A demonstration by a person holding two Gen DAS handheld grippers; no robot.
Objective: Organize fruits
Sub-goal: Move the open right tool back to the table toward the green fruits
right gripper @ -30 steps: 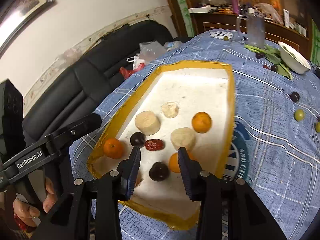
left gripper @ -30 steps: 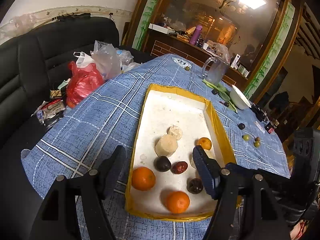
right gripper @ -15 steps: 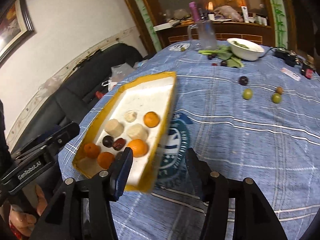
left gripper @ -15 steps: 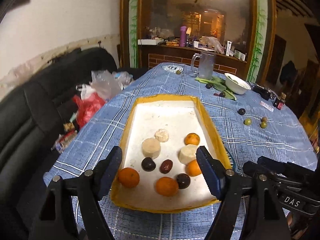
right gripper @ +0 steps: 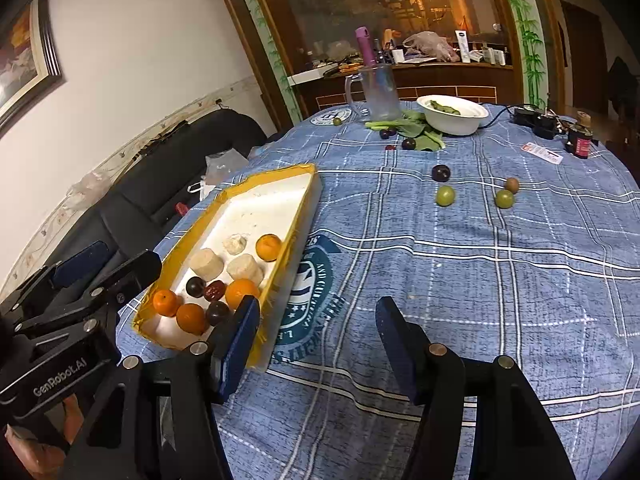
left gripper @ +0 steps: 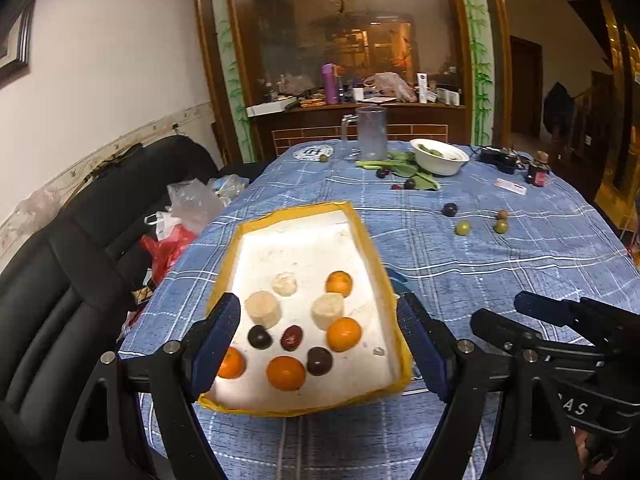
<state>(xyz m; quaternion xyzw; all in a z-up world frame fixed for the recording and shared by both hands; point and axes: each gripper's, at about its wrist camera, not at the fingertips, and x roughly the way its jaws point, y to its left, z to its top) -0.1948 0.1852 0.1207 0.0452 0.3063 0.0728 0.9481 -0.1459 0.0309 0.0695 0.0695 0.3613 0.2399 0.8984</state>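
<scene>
- The round worktop (right gripper: 460,280) wears a blue plaid cloth with a teal printed emblem.
- A long white foam tray with a yellow taped rim (left gripper: 360,240) (right gripper: 308,200) lies on the worktop's left half, beside a black leather sofa (left gripper: 60,280).
- The left gripper (left gripper: 318,344) hovers over the tray's near end, jaws spread wide and holding nothing, one finger at each long side of the tray.
- The right gripper (right gripper: 316,336) hovers to the right of the tray above the emblem, jaws wide apart and empty; its left finger overlaps the tray's near right corner in view.
- A white bowl of greens (right gripper: 452,114) and a clear glass jug (right gripper: 378,92) stand at the far edge.
- Four oranges (left gripper: 286,372), three pale peeled chunks (left gripper: 262,308), two dark plums (left gripper: 319,360) and a red date (left gripper: 291,337) lie clustered in the tray's near half.
- A dark plum (right gripper: 441,173), two green fruits (right gripper: 445,195) and a small brown fruit (right gripper: 511,184) lie loose on the cloth, well apart from the tray.
</scene>
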